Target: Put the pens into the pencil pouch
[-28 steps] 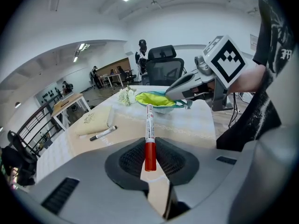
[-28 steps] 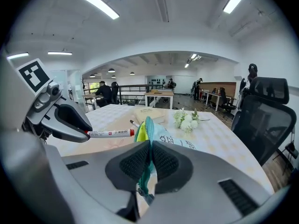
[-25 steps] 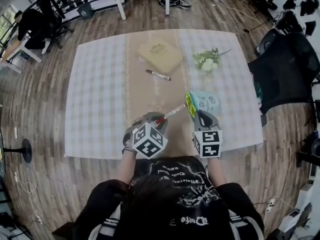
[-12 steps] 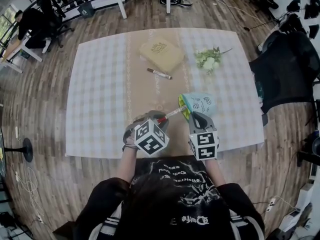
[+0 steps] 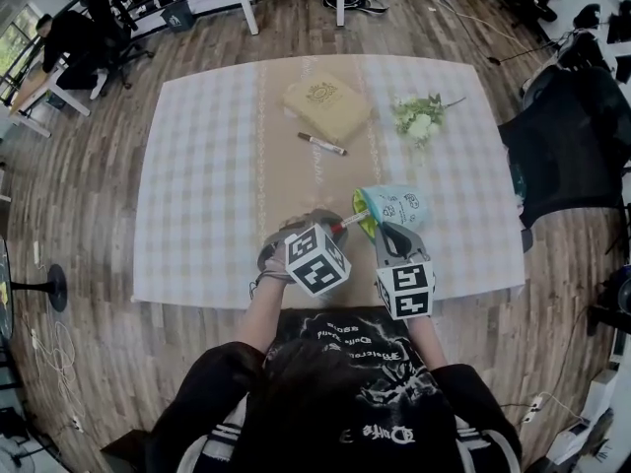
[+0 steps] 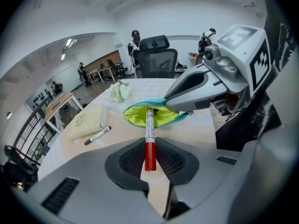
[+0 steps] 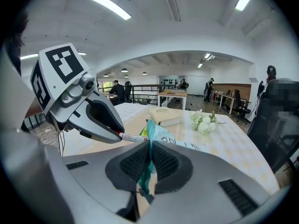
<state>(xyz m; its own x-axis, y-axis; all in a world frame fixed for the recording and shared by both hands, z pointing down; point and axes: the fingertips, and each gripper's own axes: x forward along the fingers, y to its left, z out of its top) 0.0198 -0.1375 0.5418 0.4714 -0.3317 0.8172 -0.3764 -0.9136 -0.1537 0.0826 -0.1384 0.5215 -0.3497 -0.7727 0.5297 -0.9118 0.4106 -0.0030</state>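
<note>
While gripping a marker (image 6: 149,125) by its red cap end in the left gripper (image 6: 149,146), pointed its long axis straight ahead at the open pencil pouch (image 6: 135,116), tip at the yellow-green mouth. Held that mouth toward it with the right gripper (image 7: 149,148), closed on the teal rim. Noted a second marker (image 5: 322,144) lying farther up the bench (image 5: 197,185), well apart, nearer the left side.
</note>
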